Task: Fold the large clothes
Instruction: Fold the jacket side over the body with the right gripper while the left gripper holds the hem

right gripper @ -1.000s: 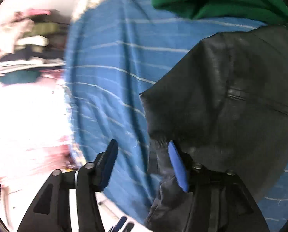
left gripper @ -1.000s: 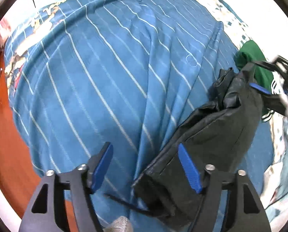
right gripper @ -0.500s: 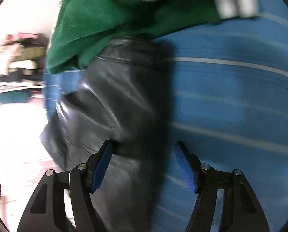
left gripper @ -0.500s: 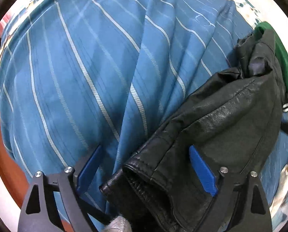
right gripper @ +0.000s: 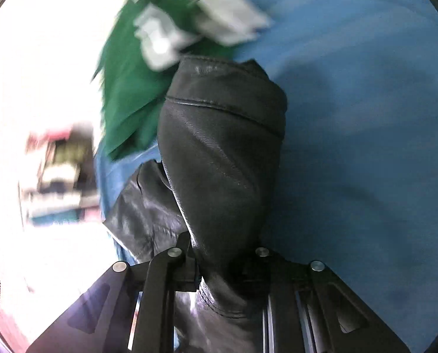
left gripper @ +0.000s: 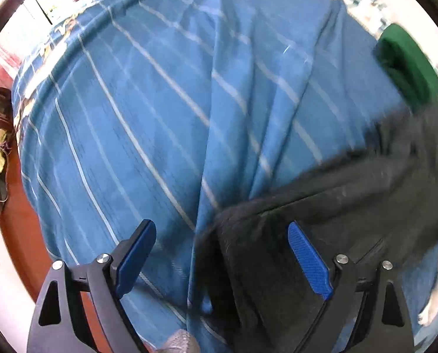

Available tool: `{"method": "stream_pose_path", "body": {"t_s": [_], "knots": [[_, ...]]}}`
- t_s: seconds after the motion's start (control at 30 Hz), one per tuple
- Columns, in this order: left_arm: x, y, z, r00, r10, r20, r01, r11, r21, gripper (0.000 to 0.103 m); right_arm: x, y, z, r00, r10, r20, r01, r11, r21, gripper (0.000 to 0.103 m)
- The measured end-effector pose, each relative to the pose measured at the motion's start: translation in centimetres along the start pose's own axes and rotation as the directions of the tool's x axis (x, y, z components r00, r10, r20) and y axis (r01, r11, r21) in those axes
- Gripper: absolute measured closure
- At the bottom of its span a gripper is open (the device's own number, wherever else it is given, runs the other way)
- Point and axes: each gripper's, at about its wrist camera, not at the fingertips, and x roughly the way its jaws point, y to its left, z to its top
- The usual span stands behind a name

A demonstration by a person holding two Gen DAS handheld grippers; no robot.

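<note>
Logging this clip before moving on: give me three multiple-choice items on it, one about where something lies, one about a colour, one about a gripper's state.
1. Where does the green fleece garment lie relative to the black leather jacket in the right wrist view?
A. Beyond it, upper left
B. Under the right gripper
C. Off the cloth, on the floor

2. What colour is the striped cloth under the clothes?
A. Red
B. Blue with pale stripes
C. Plain white

3. What state is the right gripper in?
A. Wide open over bare cloth
B. Shut on the jacket
C. Out of view

Answers: 1 A, the green shows past the jacket's far end; 2 B, pale lines cross blue fabric; 3 B, leather is pinched between closed fingers, while the left gripper gapes open.
</note>
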Motion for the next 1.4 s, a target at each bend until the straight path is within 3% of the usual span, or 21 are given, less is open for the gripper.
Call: {"method": "stream_pose_path", "body": {"t_s": [0.1, 0.17, 0.3, 0.37, 0.4, 0.47, 0.5, 0.6, 0.63, 0.67, 0.73, 0.77, 0.83, 0.87, 0.97, 1.13, 1.27, 1.3, 1.33, 1.37, 1.4], "knots": [[-1.8, -0.4, 0.8, 0.999, 0.003, 0.035, -0.004, 1.000, 0.020, 0.011, -6.4, -6.7, -4.0, 0.986, -0.169, 0.011, 0.167, 0.982, 0.091, 0.085], [-2.0, -0.6, 0.7, 0.999, 0.000, 0.037, -0.001, 1.000, 0.027, 0.011, -8.2, -9.8, -5.5, 0.959, -0.277, -0.060, 0.282, 0.952, 0.115, 0.073], [-1.2, -0.6, -0.8, 1.000, 0.001, 0.007, -0.001, 0.999, 0.034, 0.011, -12.1, -13.6, -6.5, 0.931, -0.342, -0.131, 0.359, 0.922, 0.145, 0.055], [-1.2, -0.7, -1.5, 1.000, -0.001, 0.000, 0.001, 0.999, 0.035, 0.011, -14.1, -12.8, -6.9, 0.892, -0.445, -0.083, 0.452, 0.886, 0.104, 0.038], [-1.5, -0.6, -2.2, 1.000, 0.000, 0.002, 0.000, 0.999, 0.039, 0.011, -15.2, -11.6, -7.4, 0.850, -0.524, -0.057, 0.527, 0.848, 0.066, 0.038], [-1.5, -1.2, -2.5, 1.000, -0.004, 0.002, 0.004, 0.999, 0.050, 0.011, -15.1, -9.1, -8.4, 0.816, -0.578, -0.028, 0.577, 0.816, -0.019, 0.038], [-1.5, -1.3, -2.8, 1.000, -0.002, 0.001, 0.002, 0.998, 0.055, 0.011, -14.3, -6.4, -8.9, 0.819, -0.574, -0.005, 0.570, 0.813, -0.119, 0.038], [-1.8, -1.8, -3.1, 1.000, -0.011, 0.009, 0.010, 0.998, 0.069, 0.011, -9.5, 0.1, -9.9, 0.879, -0.476, -0.029, 0.437, 0.830, -0.346, 0.039], [-1.9, -1.9, -3.1, 1.000, -0.008, 0.015, 0.007, 0.997, 0.076, 0.011, -6.8, 2.5, -10.3, 0.896, -0.442, -0.051, 0.382, 0.822, -0.422, 0.050], [-2.0, -1.9, -3.1, 1.000, -0.005, 0.019, 0.004, 0.997, 0.081, 0.011, -4.4, 4.0, -10.5, 0.902, -0.424, -0.078, 0.344, 0.817, -0.462, 0.077], [-2.2, -2.0, -3.2, 1.000, 0.004, 0.028, -0.006, 0.996, 0.092, 0.011, 1.8, 6.3, -10.4, 0.907, -0.393, -0.152, 0.276, 0.827, -0.491, 0.089], [-2.4, -1.9, -3.3, 0.999, 0.008, 0.032, -0.011, 0.996, 0.094, 0.011, 3.2, 6.9, -10.7, 0.901, -0.408, -0.144, 0.289, 0.816, -0.501, 0.089], [-2.8, -1.7, -3.3, 0.999, 0.008, 0.042, -0.012, 0.996, 0.093, 0.011, 8.5, 6.6, -10.1, 0.840, -0.531, -0.113, 0.404, 0.749, -0.526, 0.089], [-2.9, -1.6, -3.3, 0.999, 0.007, 0.046, -0.011, 0.996, 0.093, 0.011, 9.7, 6.5, -10.0, 0.834, -0.540, -0.116, 0.411, 0.747, -0.523, 0.089], [-2.9, -1.6, -3.3, 0.999, -0.015, 0.046, 0.011, 0.997, 0.079, 0.011, 9.2, 7.1, -9.9, 0.820, -0.555, -0.136, 0.411, 0.738, -0.536, 0.088], [-1.3, -3.3, -1.7, 0.994, -0.102, 0.035, 0.100, 0.994, 0.047, 0.011, 4.8, 5.2, -8.2, 0.912, -0.338, -0.235, 0.222, 0.884, -0.411, 0.083], [1.3, -6.1, 0.0, 0.991, -0.136, 0.016, 0.134, 0.987, 0.087, 0.014, -0.8, 3.6, -7.8, 0.947, -0.291, -0.136, 0.222, 0.899, -0.376, 0.062], [2.1, -6.9, 0.3, 0.990, -0.139, 0.016, 0.137, 0.985, 0.103, 0.024, -1.9, 3.3, -7.7, 0.946, -0.303, -0.112, 0.241, 0.893, -0.380, 0.061], [2.7, -7.6, 0.4, 0.993, -0.113, 0.023, 0.110, 0.987, 0.121, 0.059, -2.8, 2.9, -7.8, 0.944, -0.314, -0.098, 0.255, 0.888, -0.383, 0.061], [3.3, -8.4, 0.5, 0.995, -0.092, 0.029, 0.086, 0.984, 0.155, 0.077, -3.6, 2.6, -7.7, 0.943, -0.320, -0.089, 0.264, 0.886, -0.381, 0.061], [3.4, -8.9, 0.6, 0.997, -0.059, 0.044, 0.051, 0.984, 0.172, 0.086, -4.3, 2.2, -7.4, 0.944, -0.317, -0.091, 0.263, 0.889, -0.376, 0.061]]}}
